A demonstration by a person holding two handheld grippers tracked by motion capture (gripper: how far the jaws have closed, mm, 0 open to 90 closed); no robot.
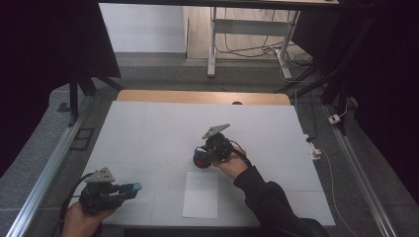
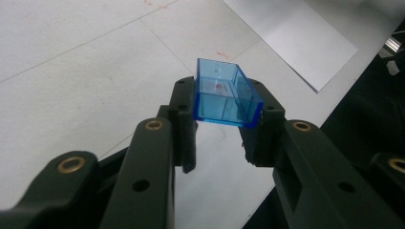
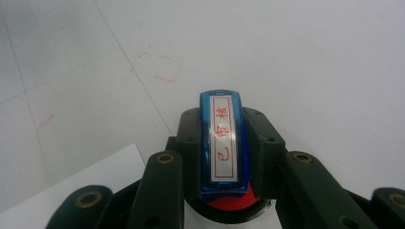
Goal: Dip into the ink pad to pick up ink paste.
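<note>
the left claw (image 2: 218, 129) squeezes a see-through blue cap (image 2: 224, 95) above the white counter (image 2: 71, 86). the right claw (image 3: 222, 157) grips a blue stamp (image 3: 223, 143) with red writing, near a white paper (image 1: 201, 194)

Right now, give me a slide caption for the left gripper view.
Left hand-held gripper clamps a clear blue plastic cap above the white table, a sheet of paper lying beyond.
</note>
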